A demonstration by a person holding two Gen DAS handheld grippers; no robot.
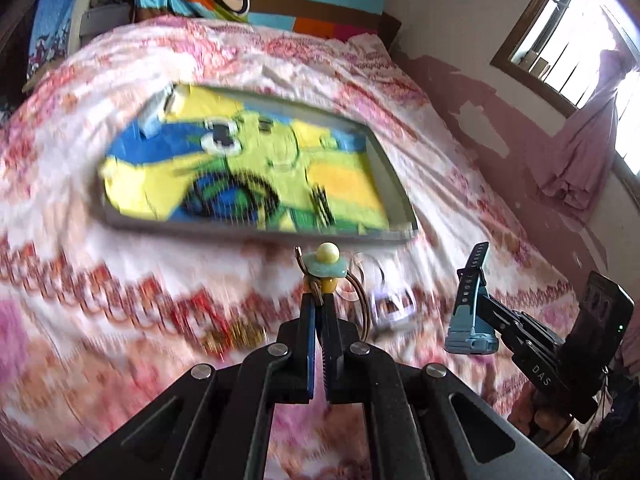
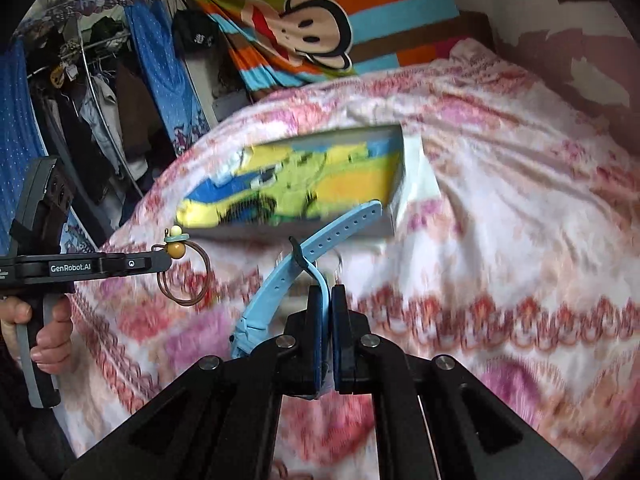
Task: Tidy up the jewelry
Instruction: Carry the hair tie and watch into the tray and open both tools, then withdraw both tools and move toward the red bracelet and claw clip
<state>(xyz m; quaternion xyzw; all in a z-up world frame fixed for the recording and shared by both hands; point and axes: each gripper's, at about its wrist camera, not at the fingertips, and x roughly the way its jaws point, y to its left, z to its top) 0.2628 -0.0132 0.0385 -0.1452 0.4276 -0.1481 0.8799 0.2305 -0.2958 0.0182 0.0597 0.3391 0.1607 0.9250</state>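
My left gripper (image 1: 318,300) is shut on a brown cord bracelet (image 1: 326,266) with a green disc and yellow beads, held above the bed; its loop hangs beside the fingers. From the right wrist view the left gripper (image 2: 165,258) comes in from the left with the cord bracelet (image 2: 176,246) at its tip. My right gripper (image 2: 325,292) is shut on the strap of a light blue watch (image 2: 320,242), which sticks up and dangles. The right gripper (image 1: 484,296) and the watch (image 1: 468,312) also show at the right. A grey tray (image 1: 394,188) lined with a yellow and blue cartoon towel lies ahead on the bed.
On the pink patterned bedspread (image 1: 120,280) lie a gold piece (image 1: 236,338), a clear ring (image 1: 360,276) and a blurred silvery item (image 1: 390,304). A striped monkey blanket (image 2: 320,32) hangs behind the tray (image 2: 412,176). Clothes hang at the left; a person's hand (image 2: 48,340) grips the left handle.
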